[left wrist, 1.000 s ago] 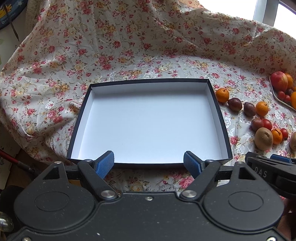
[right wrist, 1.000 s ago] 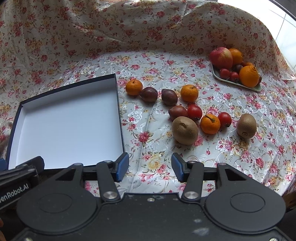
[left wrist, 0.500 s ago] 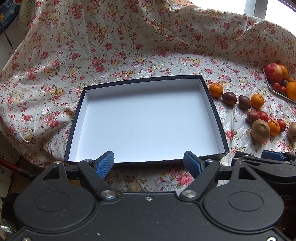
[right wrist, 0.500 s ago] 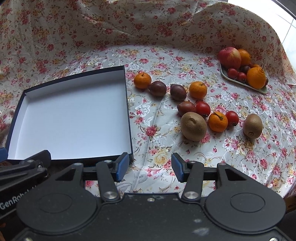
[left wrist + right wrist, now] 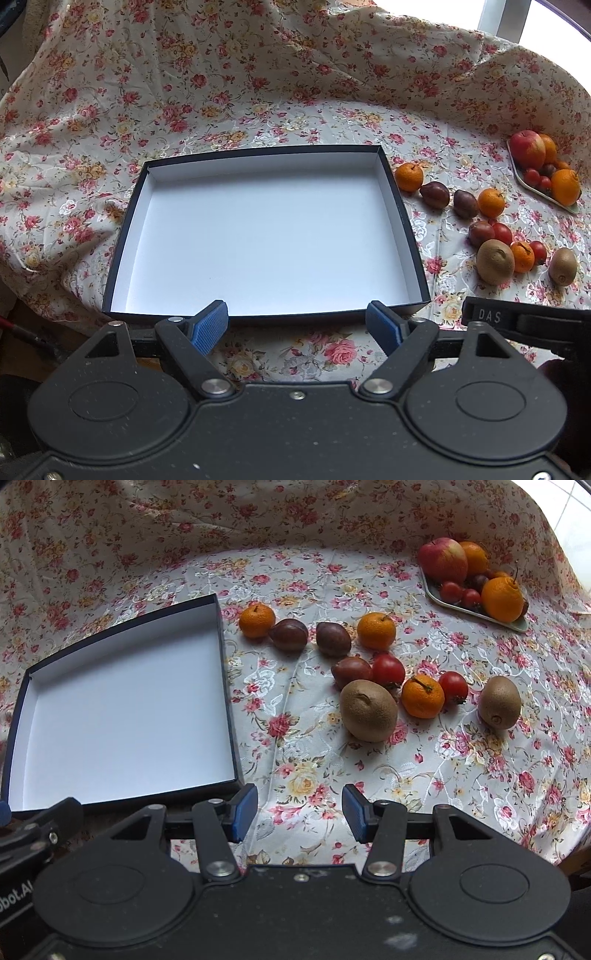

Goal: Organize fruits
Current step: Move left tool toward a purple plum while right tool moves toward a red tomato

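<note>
A shallow dark box (image 5: 400, 218) with a white inside lies on the floral cloth, nothing in it; in the right wrist view the box (image 5: 226, 686) is at the left. Loose fruit lies to its right: a large kiwi (image 5: 368, 710), a second kiwi (image 5: 499, 701), mandarins (image 5: 376, 630), dark plums (image 5: 333, 638) and small tomatoes (image 5: 388, 670). My left gripper (image 5: 297, 325) hangs open over the box's near edge. My right gripper (image 5: 300, 812) is open above bare cloth, short of the large kiwi. Neither holds anything.
A small tray (image 5: 476, 611) at the far right carries an apple (image 5: 442, 559), oranges and tomatoes. The floral cloth (image 5: 295, 568) rises in folds behind. The other gripper's body shows at each view's lower side edge. Window light falls from the upper right.
Both views have tilted and drawn back a little, so the box and fruit sit lower and nearer the middle. Nothing on the cloth has moved, and both grippers' jaws kept their width.
</note>
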`<action>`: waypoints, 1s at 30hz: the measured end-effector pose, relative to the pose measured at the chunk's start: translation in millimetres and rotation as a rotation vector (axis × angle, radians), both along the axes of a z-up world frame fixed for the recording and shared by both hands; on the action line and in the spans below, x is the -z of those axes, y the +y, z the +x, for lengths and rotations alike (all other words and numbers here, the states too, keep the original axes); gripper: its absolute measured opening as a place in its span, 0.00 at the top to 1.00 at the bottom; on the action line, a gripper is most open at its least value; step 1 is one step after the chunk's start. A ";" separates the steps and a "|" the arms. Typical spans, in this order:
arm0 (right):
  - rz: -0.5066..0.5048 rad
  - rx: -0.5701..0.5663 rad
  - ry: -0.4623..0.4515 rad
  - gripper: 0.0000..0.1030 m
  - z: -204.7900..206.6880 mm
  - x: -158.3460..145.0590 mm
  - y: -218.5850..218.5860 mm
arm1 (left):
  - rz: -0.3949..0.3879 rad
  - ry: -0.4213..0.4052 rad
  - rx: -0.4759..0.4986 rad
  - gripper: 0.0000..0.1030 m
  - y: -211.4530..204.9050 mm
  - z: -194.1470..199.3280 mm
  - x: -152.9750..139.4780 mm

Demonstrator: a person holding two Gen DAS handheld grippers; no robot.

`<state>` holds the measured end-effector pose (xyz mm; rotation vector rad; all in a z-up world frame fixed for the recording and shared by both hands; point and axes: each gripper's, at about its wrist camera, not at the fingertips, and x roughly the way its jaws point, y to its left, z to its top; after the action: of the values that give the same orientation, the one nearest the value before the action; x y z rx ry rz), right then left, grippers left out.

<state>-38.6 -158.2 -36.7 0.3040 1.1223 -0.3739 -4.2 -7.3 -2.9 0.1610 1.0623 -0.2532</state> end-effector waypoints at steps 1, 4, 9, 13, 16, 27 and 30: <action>0.001 0.011 0.003 0.50 0.5 0.7 -2.4 | 0.000 0.000 0.005 0.19 -1.6 -0.3 -0.2; 0.009 0.048 0.012 0.50 1.4 3.5 -10.6 | -0.010 0.009 0.021 0.19 -5.9 -1.0 -0.8; 0.035 0.090 0.018 0.50 0.1 4.2 -23.2 | -0.015 0.034 0.046 0.19 -16.9 -3.6 0.2; 0.041 0.101 0.022 0.50 -5.7 0.1 -33.5 | -0.018 0.054 0.081 0.19 -27.9 -6.0 0.3; 0.047 0.103 0.035 0.50 -12.7 -0.3 -43.6 | -0.018 0.058 0.099 0.19 -37.6 -6.7 -0.7; 0.111 0.213 0.099 0.57 -46.7 6.6 -111.7 | -0.048 0.045 0.204 0.20 -102.1 8.0 -19.1; 0.136 0.270 0.087 0.57 -55.5 2.4 -137.9 | -0.060 0.049 0.240 0.20 -127.8 20.5 -23.0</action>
<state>-94.1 -296.1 -39.1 0.5666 1.1973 -0.5545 16.3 -135.1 20.1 0.2290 1.0834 -0.5071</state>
